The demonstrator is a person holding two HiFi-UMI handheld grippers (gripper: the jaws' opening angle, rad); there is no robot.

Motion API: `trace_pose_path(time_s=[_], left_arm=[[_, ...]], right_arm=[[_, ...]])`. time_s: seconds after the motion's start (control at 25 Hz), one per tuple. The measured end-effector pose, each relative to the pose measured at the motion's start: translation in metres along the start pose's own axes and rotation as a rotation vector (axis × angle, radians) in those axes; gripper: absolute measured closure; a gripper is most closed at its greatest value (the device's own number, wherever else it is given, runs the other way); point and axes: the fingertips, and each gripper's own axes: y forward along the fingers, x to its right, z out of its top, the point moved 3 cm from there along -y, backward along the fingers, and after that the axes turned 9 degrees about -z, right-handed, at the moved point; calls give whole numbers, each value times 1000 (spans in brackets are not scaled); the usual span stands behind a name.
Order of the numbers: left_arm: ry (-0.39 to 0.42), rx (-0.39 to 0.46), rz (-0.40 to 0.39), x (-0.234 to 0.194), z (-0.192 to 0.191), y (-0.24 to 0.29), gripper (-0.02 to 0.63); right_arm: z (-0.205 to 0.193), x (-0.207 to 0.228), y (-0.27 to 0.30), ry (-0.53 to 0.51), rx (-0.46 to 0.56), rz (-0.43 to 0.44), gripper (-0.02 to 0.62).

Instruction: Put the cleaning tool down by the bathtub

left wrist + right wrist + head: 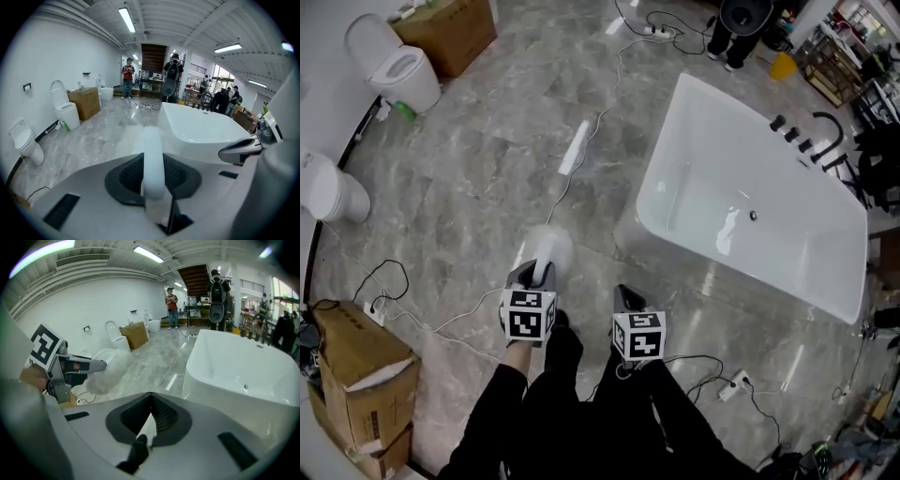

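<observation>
Our left gripper (539, 274) clamps the cleaning tool (551, 246), right gripper (625, 296) prob. closed, empty; releasing now we'd drop it short of bathtub (682, 159).

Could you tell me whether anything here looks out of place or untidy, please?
Mostly the floor: loose cables trail across it, and a power strip lies in the open in front of the bathtub, a likely trip hazard. The cardboard box at lower left looks crumpled. Nothing appears spilled.

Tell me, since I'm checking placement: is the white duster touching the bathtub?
Apart. The head view shows the duster, held in the left tool, with floor between it and the bathtub.
</observation>
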Motion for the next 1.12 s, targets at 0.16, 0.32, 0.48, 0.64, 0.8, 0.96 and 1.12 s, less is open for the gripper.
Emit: trace_pose_path(time_s=[0.16, 0.32, 0.48, 0.64, 0.8, 0.96, 1.12], left_arm=[[30, -29, -43, -32, -15, 28, 509], [25, -60, -58, -56, -48, 65, 509], [15, -85, -58, -71, -84, 119, 509], [52, -100, -67, -81, -120, 178, 509], [69, -102, -64, -97, -158, 228, 509], [81, -101, -60, -111, -197, 277, 509], [95, -98, -76, -119, -228, 324, 509]], right_arm=[[-7, -9, 24, 30, 6, -59, 595], [-22, -11, 55, 30, 6, -99, 595], [-46, 0, 106, 30, -4, -122, 595], [-76, 11, 165, 36, -7, -114, 595], [-105, 16, 221, 6, -5, -107, 595], [-125, 22, 272, -31, 25, -82, 595], [-142, 30, 319, -62, 72, -76, 595]])
